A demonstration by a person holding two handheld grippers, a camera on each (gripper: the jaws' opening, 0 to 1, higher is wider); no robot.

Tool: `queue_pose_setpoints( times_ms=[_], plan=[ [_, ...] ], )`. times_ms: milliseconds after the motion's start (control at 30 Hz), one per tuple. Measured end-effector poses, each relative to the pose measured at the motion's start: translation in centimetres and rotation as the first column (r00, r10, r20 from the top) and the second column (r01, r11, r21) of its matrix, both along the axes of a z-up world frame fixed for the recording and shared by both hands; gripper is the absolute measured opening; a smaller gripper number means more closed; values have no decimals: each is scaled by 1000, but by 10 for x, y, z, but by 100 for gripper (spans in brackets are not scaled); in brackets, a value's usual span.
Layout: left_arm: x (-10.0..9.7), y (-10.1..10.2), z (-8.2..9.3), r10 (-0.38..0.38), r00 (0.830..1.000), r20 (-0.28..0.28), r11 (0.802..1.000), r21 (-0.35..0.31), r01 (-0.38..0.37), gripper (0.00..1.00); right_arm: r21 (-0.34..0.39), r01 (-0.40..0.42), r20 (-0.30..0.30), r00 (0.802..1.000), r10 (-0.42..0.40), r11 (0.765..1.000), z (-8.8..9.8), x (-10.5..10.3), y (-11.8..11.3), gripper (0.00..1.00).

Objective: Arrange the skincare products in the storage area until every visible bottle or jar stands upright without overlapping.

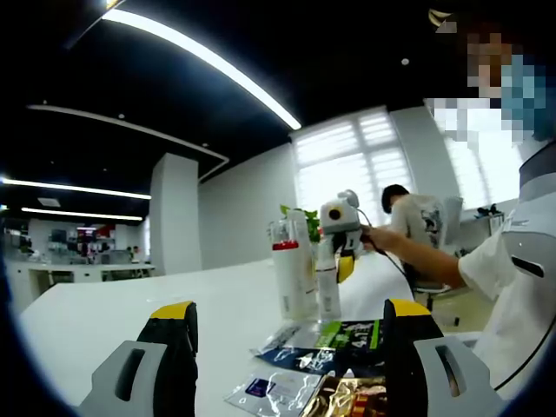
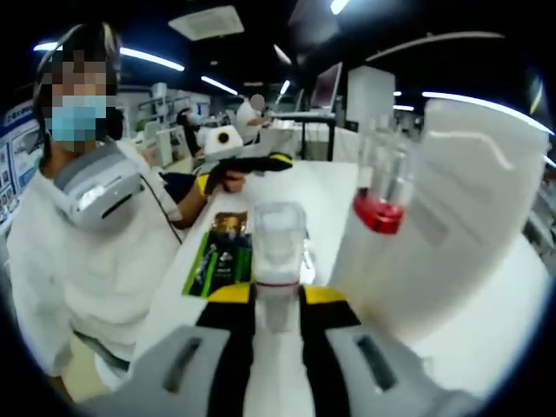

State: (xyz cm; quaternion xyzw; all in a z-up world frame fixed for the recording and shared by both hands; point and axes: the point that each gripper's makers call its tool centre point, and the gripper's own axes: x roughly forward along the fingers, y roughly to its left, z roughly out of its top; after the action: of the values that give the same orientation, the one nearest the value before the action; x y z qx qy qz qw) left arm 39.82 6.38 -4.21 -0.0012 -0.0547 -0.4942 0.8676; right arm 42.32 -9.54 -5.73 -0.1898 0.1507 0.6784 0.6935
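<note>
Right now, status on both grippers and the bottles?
Left gripper open, empty, above sachets. Right gripper shut on slim clear-capped bottle, upright. Red-banded bottle upright alongside.

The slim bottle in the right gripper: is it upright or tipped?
Upright. In the left gripper view the slim bottle stands on the white table beside the red-banded bottle, with the right gripper closed around its top.

white bottle with red band, white table, green-black sachet, yellow-tipped black gripper
</note>
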Motion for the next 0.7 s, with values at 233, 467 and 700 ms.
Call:
queue_pose_setpoints(
  times_ms=[233,467,700],
  plan=[
    [0,0,0,-1,1000,-1,1000,2,1,90,-10,-11,4,1000,11,1000,-1,1,6,19],
    [0,0,-1,-1,1000,0,1000,3,1,90,-32,-17,6,1000,17,999,-3,1,8,19],
    [0,0,-1,-1,1000,0,1000,4,1,90,-48,-20,13,1000,20,999,-6,0,9,19]
  ],
)
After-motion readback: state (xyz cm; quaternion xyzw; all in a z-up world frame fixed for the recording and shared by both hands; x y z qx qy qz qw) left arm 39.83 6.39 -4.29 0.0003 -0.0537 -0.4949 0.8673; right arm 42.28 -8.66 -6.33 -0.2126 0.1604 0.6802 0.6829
